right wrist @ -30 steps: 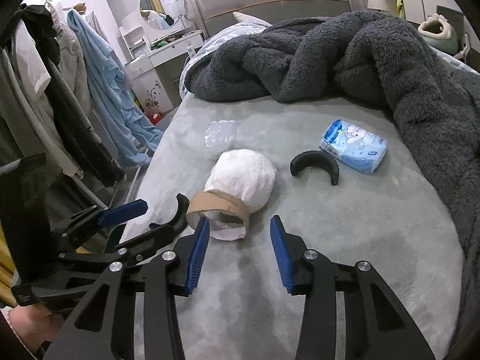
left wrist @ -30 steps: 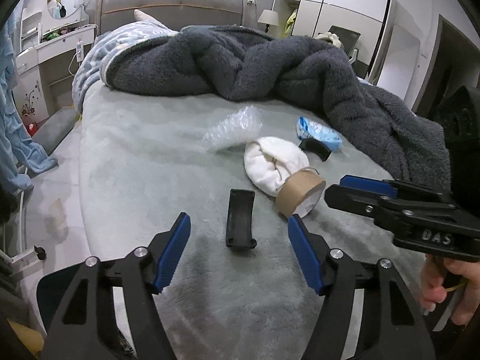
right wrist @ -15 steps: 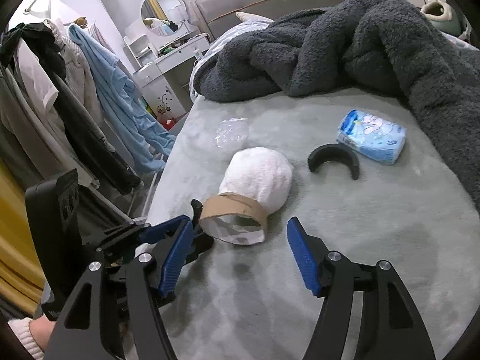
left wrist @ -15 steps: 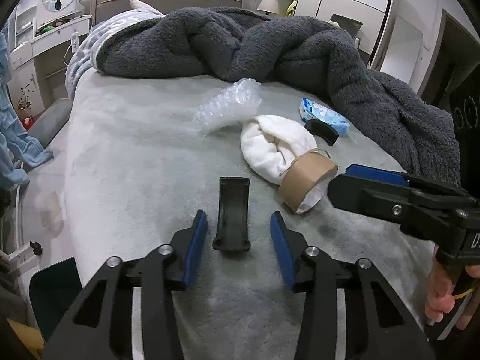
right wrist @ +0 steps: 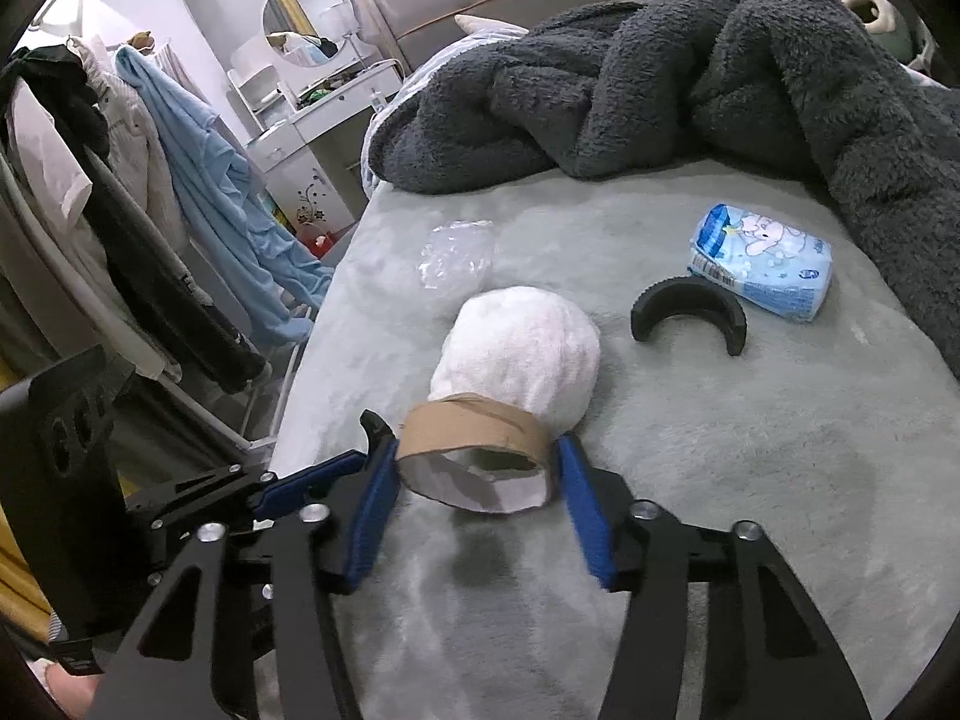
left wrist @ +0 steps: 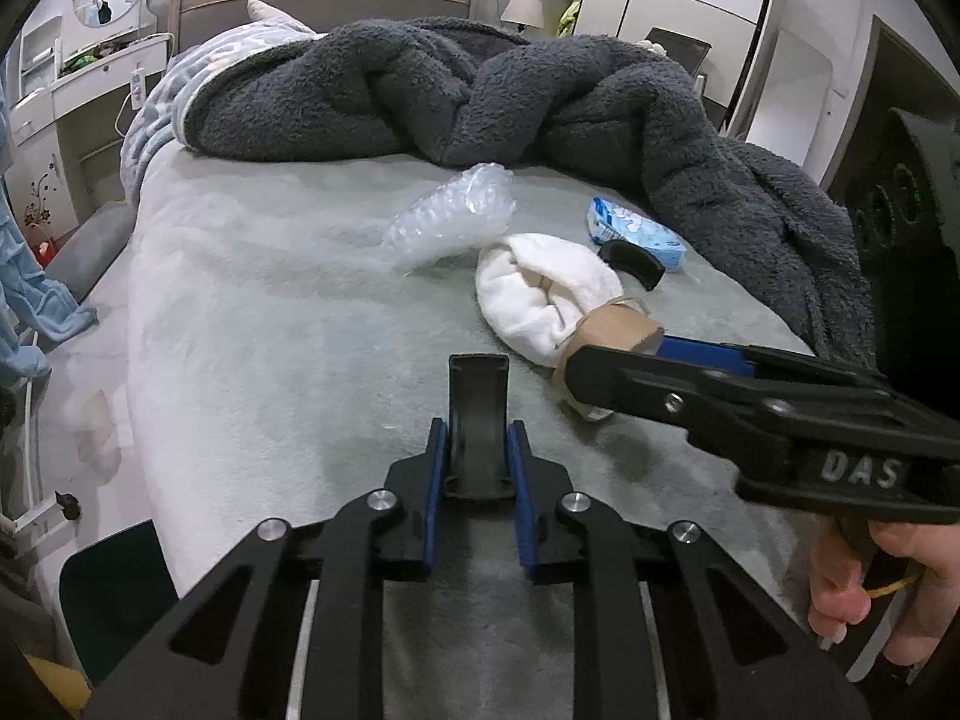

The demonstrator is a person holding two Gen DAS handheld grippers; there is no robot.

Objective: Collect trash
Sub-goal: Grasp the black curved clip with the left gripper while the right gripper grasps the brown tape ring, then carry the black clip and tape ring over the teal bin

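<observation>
My left gripper is shut on a black curved plastic piece lying on the grey bed cover. My right gripper has its blue pads on both sides of a brown cardboard tape roll, which rests against a white fluffy bundle. The roll also shows in the left wrist view, partly hidden by the right gripper's fingers. A second black curved piece, a blue tissue pack and crumpled bubble wrap lie further up the bed.
A dark grey fleece blanket is heaped across the head and right side of the bed. Clothes hang on a rack left of the bed. A white dresser with mirror stands behind.
My left gripper moved forward and closed on the black curved piece. My right gripper moved forward and closed around the tape roll.
</observation>
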